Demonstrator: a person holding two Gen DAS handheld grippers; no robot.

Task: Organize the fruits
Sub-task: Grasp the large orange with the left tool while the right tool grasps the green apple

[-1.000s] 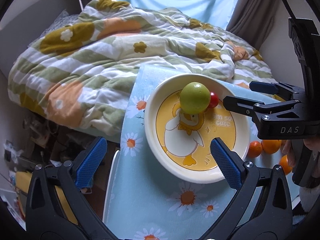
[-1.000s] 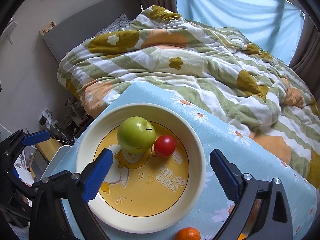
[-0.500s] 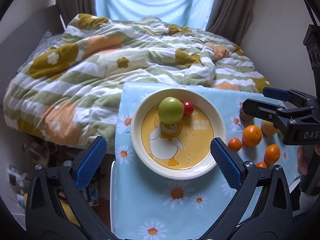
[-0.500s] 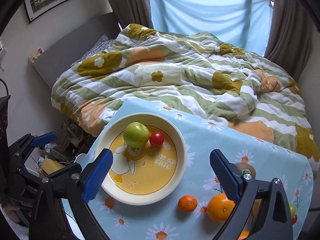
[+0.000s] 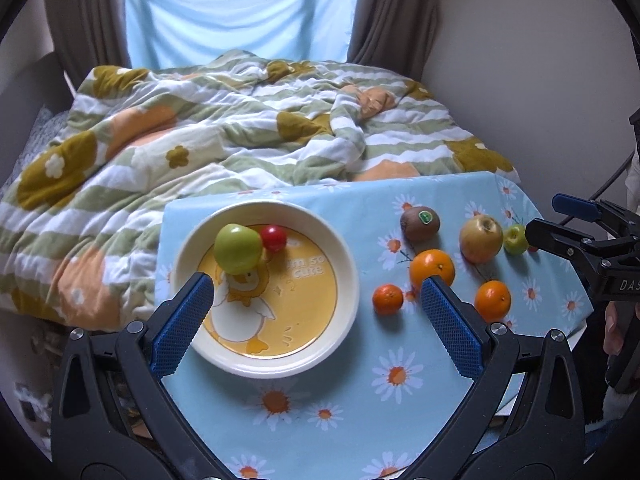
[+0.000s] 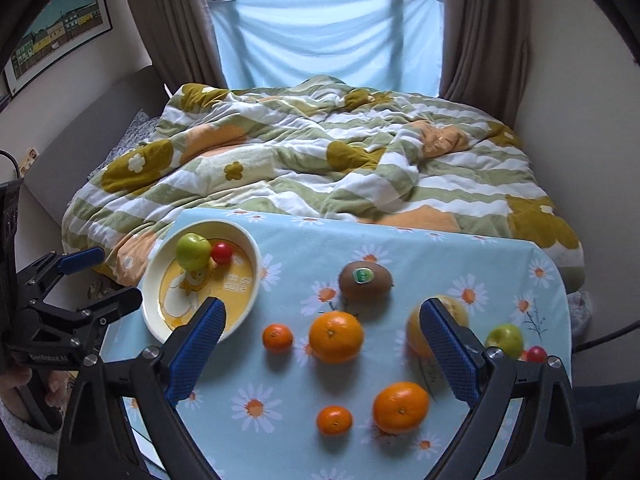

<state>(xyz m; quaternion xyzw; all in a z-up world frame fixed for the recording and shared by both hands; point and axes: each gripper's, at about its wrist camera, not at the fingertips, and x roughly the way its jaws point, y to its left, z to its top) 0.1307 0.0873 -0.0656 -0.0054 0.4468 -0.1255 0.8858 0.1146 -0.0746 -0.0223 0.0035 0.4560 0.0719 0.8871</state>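
Observation:
A cream bowl point(image 5: 348, 264) point(image 6: 149, 300) with a yellow duck print holds a green apple point(image 5: 238, 249) point(image 6: 193, 251) and a small red fruit point(image 5: 273, 238) point(image 6: 221, 253). To its right on the daisy cloth lie a kiwi point(image 5: 420, 224) point(image 6: 365, 281), a yellowish apple point(image 5: 481, 239) point(image 6: 416, 336), a big orange point(image 5: 432, 269) point(image 6: 336, 336), further oranges point(image 6: 401, 407), small mandarins point(image 5: 387, 299) point(image 6: 277, 337), a small green apple point(image 5: 515, 240) point(image 6: 505, 340) and a red fruit point(image 6: 536, 354). My left gripper point(image 5: 316, 312) point(image 6: 100, 280) is open and empty above the bowl's near rim. My right gripper point(image 6: 320, 352) point(image 5: 556, 216) is open and empty above the oranges.
The table point(image 5: 328, 412) carries a light blue daisy cloth and butts against a bed with a striped flowered quilt point(image 5: 208, 136). Curtains point(image 6: 480, 28) and a blue sheet hang at the window. A hand point(image 5: 612, 328) holds the right gripper's handle. The wall stands close on the right.
Both grippers have pulled back and up from the bowl, so more of the table shows. The loose fruit to the right of the bowl has come into view. Both stay open.

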